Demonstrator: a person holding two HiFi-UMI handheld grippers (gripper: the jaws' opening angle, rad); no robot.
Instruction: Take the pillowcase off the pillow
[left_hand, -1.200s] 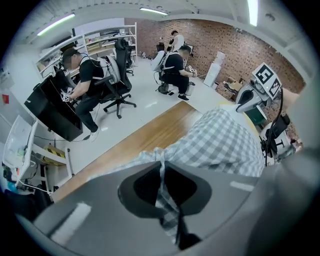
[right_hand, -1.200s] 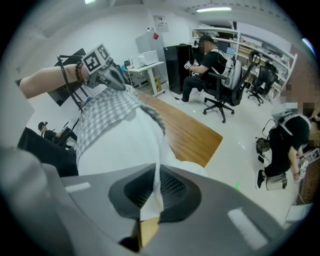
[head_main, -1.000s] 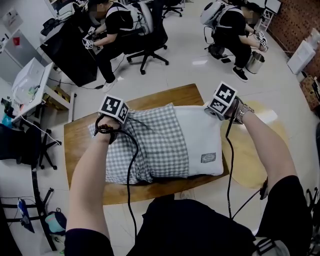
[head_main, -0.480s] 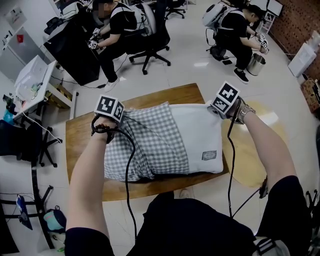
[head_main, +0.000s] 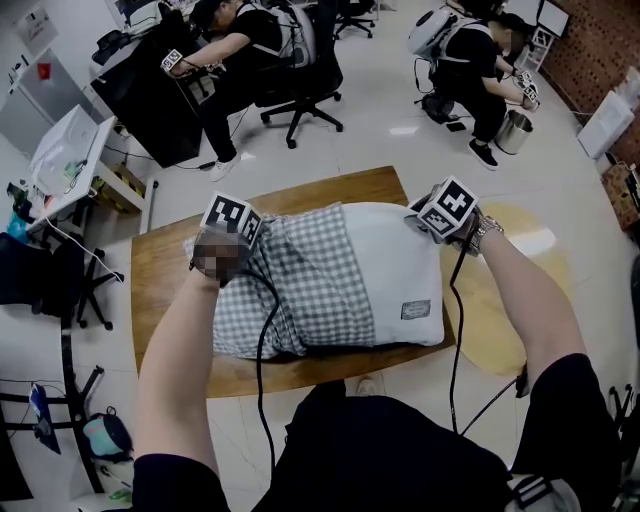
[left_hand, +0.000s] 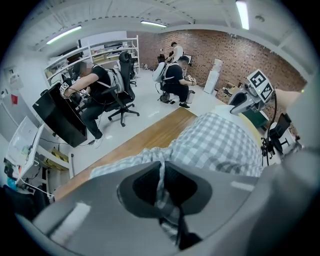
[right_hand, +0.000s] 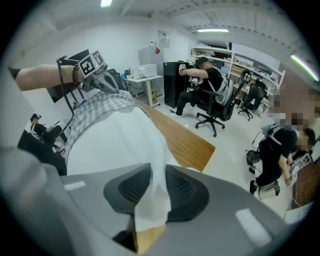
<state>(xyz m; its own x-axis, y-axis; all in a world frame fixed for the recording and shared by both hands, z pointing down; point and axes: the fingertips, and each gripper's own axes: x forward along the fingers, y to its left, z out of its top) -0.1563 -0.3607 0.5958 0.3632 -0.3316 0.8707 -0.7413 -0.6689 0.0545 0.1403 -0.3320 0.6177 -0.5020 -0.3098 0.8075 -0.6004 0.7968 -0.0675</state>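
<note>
On the surface (head_main: 165, 290) the white pillow (head_main: 400, 260) lies with the checked pillowcase (head_main: 300, 290) covering its left half. I judge the case should be drawn leftwards along the pillow's length while the bare end is anchored. The left claw (left_hand: 161, 192) is pinched on a fold of checked cloth at the far left corner, while the right claw (right_hand: 152, 192) has just been easing apart with the pillow's white corner between its pads, so it wants a firmer bite first. The office chair (head_main: 305, 75) stands well apart; only the left claw's black cable (head_main: 262, 330), draped over the pillowcase, might snag.
</note>
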